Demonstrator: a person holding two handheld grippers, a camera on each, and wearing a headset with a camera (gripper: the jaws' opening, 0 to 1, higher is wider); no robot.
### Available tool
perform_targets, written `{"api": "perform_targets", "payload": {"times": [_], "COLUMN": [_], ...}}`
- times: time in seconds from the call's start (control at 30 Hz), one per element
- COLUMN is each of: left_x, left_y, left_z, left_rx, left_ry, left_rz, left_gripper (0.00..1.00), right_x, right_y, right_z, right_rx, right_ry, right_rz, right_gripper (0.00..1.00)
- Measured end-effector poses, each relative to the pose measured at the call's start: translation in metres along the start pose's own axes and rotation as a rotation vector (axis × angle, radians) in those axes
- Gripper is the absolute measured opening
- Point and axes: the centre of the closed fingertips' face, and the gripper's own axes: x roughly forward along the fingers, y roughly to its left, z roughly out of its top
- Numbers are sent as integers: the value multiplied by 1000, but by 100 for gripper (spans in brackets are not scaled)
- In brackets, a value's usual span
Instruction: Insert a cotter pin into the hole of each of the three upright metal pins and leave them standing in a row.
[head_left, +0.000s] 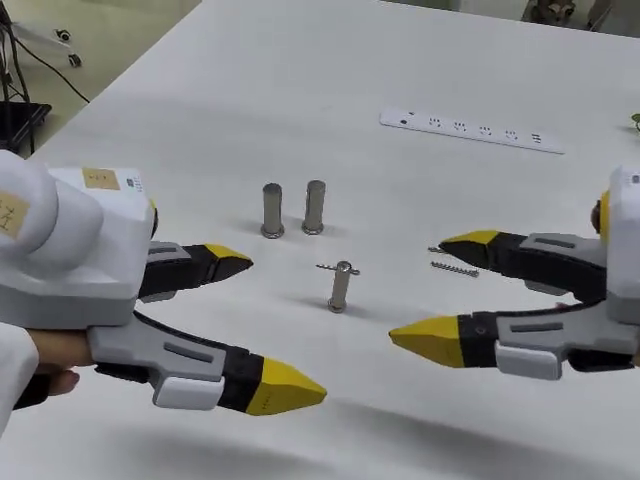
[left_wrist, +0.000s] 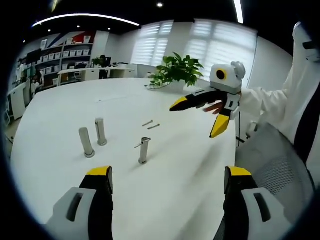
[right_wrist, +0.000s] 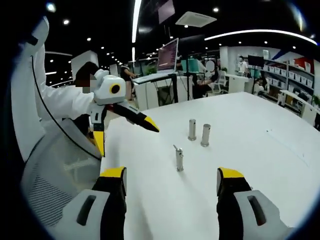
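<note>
**While both grippers stand open: pin status**

Where the right gripper's (head_left: 417, 288) upper jaw crosses the white table (head_left: 200, 130), we see it cover part of one loose cotter pin (head_left: 434, 249). A second loose cotter pin (head_left: 455, 268) lies clear, at 3 o'clock of the fitted pin (head_left: 340, 287). We find the left gripper (head_left: 287, 327) likewise spread wide and empty. Two bare pins (head_left: 272, 210) (head_left: 314, 207), grey cylinders on flared bases, stand at 11 and 12 o'clock of the fitted pin. Its thin cross cotter (head_left: 338, 268) is too small to resolve.

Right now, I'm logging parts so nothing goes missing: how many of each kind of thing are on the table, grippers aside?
Upright metal pins: 3
Cotter pins: 3 (1 inserted, 2 loose)
Power strip: 1
Total: 7
</note>
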Motion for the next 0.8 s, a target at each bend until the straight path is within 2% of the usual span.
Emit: {"api": "perform_targets", "payload": {"times": [0.03, 0.07, 0.1, 0.13, 0.17, 0.23, 0.43, 0.5, 0.57, 0.63, 0.7, 0.8], "left_x": [0, -2, -3, -3, -3, -4, -7, -7, -8, -8, -9, -11], "left_y": [1, 7, 9, 8, 8, 10, 17, 21, 31, 37, 44, 60], "left_z": [0, -1, -2, -1, 0, 2, 7, 5, -1, -2, 1, 11], "left_rx": [4, 40, 52, 40, 39, 37, 13, 7, 1, 11, 6, -4], "left_ry": [3, 25, 37, 36, 35, 25, 6, 15, 47, 58, 51, 25], "left_rz": [6, 43, 55, 46, 46, 54, 65, 78, 113, 124, 142, 184], "left_gripper": [91, 91, 91, 91, 91, 91, 91, 91, 91, 90, 90, 90], "right_x": [-4, -7, -10, -12, -14, -18, -26, -27, -29, -30, -33, -36], "right_y": [1, 3, 5, 7, 7, 8, 8, 9, 8, 6, 3, 2], "right_z": [-1, -3, -4, -5, -6, -10, -26, -31, -33, -32, -31, -29], "right_rx": [15, 22, 25, 29, 40, 55, 83, 89, 90, 97, 107, 116], "right_ry": [-1, -3, -4, -3, -6, 8, 61, 78, 83, 76, 66, 54], "right_rz": [-8, -12, -11, -7, -25, -35, -62, -62, -76, -96, -113, -123], "right_gripper": [75, 78, 81, 81, 84, 93, 97, 98, 98, 98, 98, 97]}}
